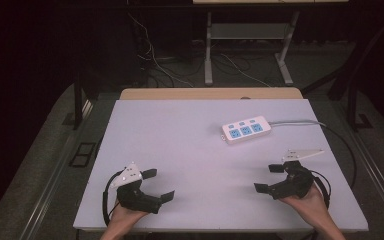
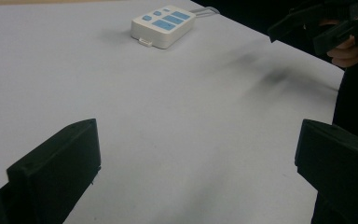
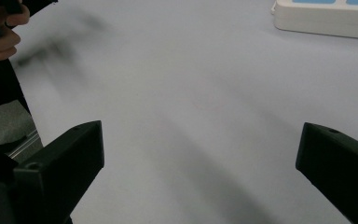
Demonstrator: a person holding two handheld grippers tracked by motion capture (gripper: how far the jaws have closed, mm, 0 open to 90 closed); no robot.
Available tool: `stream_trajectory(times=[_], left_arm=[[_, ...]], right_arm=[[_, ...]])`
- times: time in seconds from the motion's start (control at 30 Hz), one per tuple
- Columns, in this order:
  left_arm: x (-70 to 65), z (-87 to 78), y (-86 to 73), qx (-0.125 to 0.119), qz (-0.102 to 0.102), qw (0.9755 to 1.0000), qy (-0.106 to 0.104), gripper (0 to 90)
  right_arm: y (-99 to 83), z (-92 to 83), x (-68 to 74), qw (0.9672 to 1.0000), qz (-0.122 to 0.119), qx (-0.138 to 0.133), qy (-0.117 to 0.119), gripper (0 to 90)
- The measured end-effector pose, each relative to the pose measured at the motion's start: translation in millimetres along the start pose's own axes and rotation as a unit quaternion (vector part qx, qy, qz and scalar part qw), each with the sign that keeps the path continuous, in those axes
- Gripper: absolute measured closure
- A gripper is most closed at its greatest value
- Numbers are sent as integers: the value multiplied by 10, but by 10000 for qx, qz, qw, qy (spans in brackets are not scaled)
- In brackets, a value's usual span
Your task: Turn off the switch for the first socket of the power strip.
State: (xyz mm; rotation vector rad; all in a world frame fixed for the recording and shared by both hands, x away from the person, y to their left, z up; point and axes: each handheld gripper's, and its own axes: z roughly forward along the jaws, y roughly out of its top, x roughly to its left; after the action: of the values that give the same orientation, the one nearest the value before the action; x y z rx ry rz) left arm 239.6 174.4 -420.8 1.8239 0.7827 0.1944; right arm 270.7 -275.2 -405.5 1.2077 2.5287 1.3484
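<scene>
A white power strip (image 1: 246, 129) with blue sockets lies on the white table (image 1: 180, 145), right of centre, its grey cable running off to the right. The same power strip (image 2: 163, 25) sits far ahead in the left gripper view, and the power strip (image 3: 326, 16) edges the top right of the right gripper view. My left gripper (image 1: 159, 185) rests near the front left edge, open, nothing between its jaws. My right gripper (image 1: 267, 178) is near the front right edge, open and empty. The right gripper (image 2: 324, 23), held by a hand, appears at the top right of the left gripper view.
A wooden strip (image 1: 210, 93) borders the table's far edge. Beyond it stand desk legs (image 1: 208, 50) and loose cables (image 1: 152, 62) on the dark floor. Metal rails (image 1: 55, 175) run along the left side of the table.
</scene>
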Motion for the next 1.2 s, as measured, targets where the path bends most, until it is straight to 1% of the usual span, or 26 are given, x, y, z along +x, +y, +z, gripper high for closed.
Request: stream_trajectory(times=[0.07,0.37,0.57,0.83,0.87,1.2], left_arm=[[2,2,-1,19,3,10000,-7,0],[2,9,-4,3,-22,10000,-1,0],[2,10,-5,18,-11,10000,-2,0],[4,11,-6,18,-24,10000,1,0],[4,11,-7,13,-24,10000,1,0],[6,10,-7,20,-20,10000,3,0]], right_arm=[[34,-3,-12,10000,-53,19,48,7],[124,2,-60,9999,-71,82,72,7],[203,-2,-89,9999,-96,126,54,7],[350,-26,-126,9997,-173,163,50,7],[392,-35,-141,9997,-187,159,39,7],[549,-44,-190,9994,-262,223,-34,7]])
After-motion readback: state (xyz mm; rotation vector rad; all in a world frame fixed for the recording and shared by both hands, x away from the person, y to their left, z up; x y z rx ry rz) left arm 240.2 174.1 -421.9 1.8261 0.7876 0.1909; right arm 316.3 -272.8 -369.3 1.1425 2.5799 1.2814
